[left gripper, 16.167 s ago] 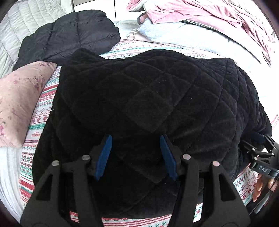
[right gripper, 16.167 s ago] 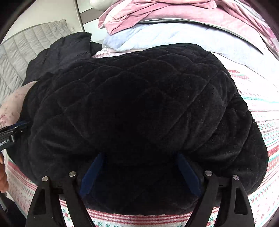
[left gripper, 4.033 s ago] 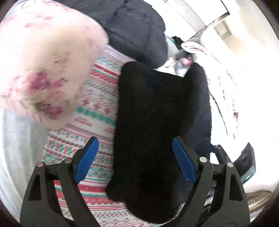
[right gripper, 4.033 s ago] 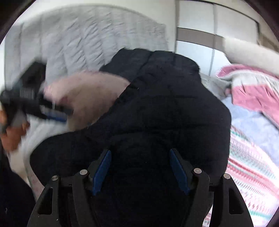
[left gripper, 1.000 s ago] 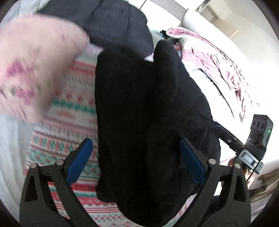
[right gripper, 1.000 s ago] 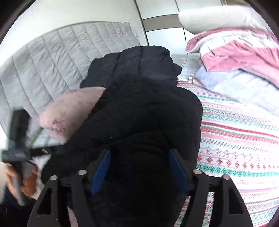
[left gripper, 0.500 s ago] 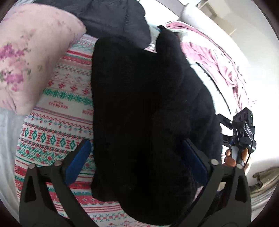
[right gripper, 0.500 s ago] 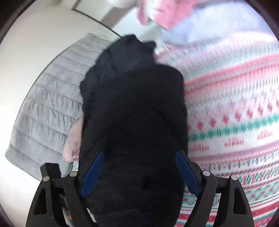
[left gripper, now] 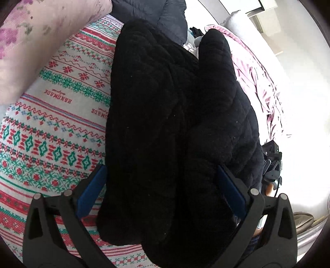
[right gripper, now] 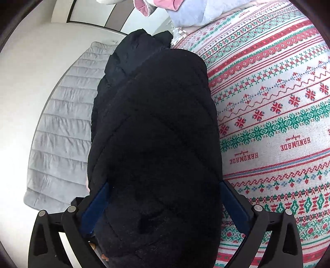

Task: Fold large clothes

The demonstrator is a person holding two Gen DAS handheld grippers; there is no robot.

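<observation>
A folded black quilted velvet garment (left gripper: pixel 169 115) lies as a thick bundle on a red, green and white patterned bedspread (left gripper: pixel 51 127). My left gripper (left gripper: pixel 163 185) has its jaws spread wide, one blue pad on each side of the bundle's near end. My right gripper (right gripper: pixel 163 202) is also spread wide around the other end of the same garment (right gripper: pixel 152 127). Its tool shows at the right edge of the left wrist view (left gripper: pixel 272 160).
A pink floral pillow (left gripper: pixel 37 37) lies upper left. A dark navy puffer jacket (left gripper: pixel 152 12) lies behind the bundle, against a grey quilted headboard (right gripper: pixel 61 115). Pink and pale blue bedding (left gripper: pixel 253 68) is piled far right.
Both grippers have turned and come closer to the ends of the black bundle. The bundle has been set lower on the bedspread, and the right wrist view has tilted over it.
</observation>
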